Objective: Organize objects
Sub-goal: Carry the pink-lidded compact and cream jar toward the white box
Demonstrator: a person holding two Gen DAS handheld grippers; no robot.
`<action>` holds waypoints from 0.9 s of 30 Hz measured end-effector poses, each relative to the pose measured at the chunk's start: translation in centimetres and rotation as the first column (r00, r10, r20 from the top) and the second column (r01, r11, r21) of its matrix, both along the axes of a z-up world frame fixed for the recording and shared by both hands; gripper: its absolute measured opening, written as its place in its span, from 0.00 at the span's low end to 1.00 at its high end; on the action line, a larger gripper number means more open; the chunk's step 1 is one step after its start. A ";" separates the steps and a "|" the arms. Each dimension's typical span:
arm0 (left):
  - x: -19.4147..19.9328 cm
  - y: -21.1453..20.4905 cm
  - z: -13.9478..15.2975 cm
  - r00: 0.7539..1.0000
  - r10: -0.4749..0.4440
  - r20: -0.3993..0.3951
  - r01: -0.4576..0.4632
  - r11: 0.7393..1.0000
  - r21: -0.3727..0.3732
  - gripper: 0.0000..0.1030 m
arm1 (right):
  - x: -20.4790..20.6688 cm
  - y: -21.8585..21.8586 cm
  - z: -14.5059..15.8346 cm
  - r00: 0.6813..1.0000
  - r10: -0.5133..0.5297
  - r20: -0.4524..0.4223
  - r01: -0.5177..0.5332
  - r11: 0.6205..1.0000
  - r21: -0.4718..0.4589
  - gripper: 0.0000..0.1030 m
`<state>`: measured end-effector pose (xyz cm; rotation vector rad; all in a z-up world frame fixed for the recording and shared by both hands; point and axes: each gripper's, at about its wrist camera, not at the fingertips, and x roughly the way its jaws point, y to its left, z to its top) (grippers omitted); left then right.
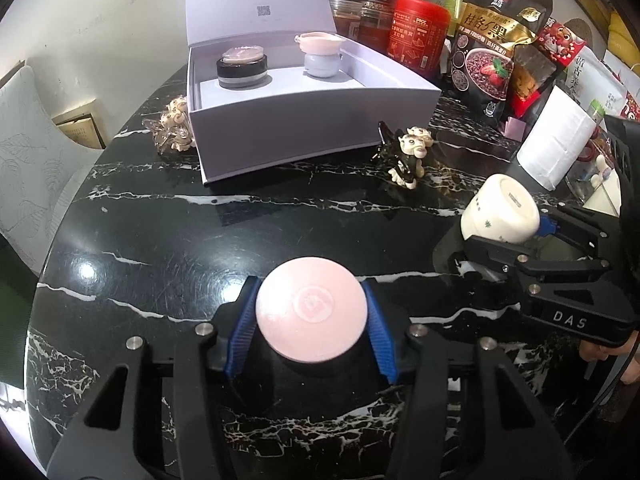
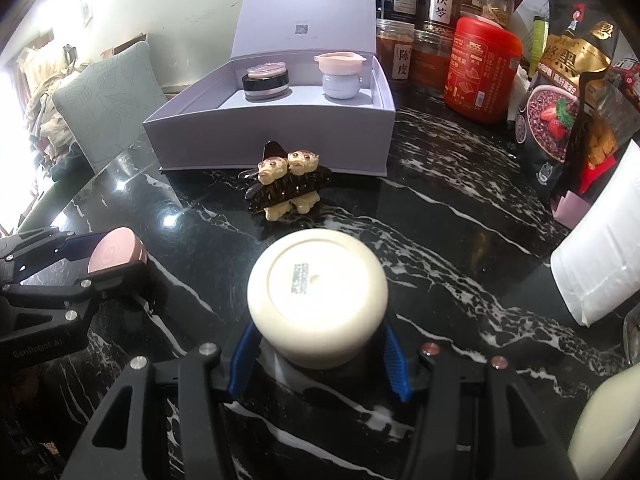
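Left gripper (image 1: 311, 320) is pinching the pink-lidded jar (image 1: 311, 314) above the black marble table (image 1: 160, 240), right gripper (image 2: 318, 354) is clamping the upturned cream cup (image 2: 318, 304); beyond, the open lavender box (image 1: 304, 120) is waiting

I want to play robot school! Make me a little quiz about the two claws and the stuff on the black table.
1. True or false: the left claw is closed on a pink round jar.
2. What does the right claw hold? A) the red tin B) a cream cup, bottom facing the camera C) the paper roll
3. How many items sit inside the open white box?

Key:
1. True; its blue pads sit against the pink jar's sides.
2. B, the cream cup.
3. Two: a black jar with a pinkish top, and a pale blue pot with a pink dish resting on it.
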<state>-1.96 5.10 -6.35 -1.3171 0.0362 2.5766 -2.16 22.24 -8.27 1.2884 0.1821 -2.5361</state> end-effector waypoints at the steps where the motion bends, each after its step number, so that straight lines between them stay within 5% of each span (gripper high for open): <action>1: 0.0 0.0 0.0 1.000 -0.002 0.004 0.002 1.000 0.003 0.48 | 0.0 -0.1 0.0 1.000 0.004 0.002 -0.004 1.000 0.001 0.53; 27: -0.9 -1.6 3.0 1.000 0.014 -0.003 -0.014 1.000 -0.005 0.48 | 1.2 -2.6 2.3 0.996 0.089 -0.007 -0.089 0.995 0.035 0.53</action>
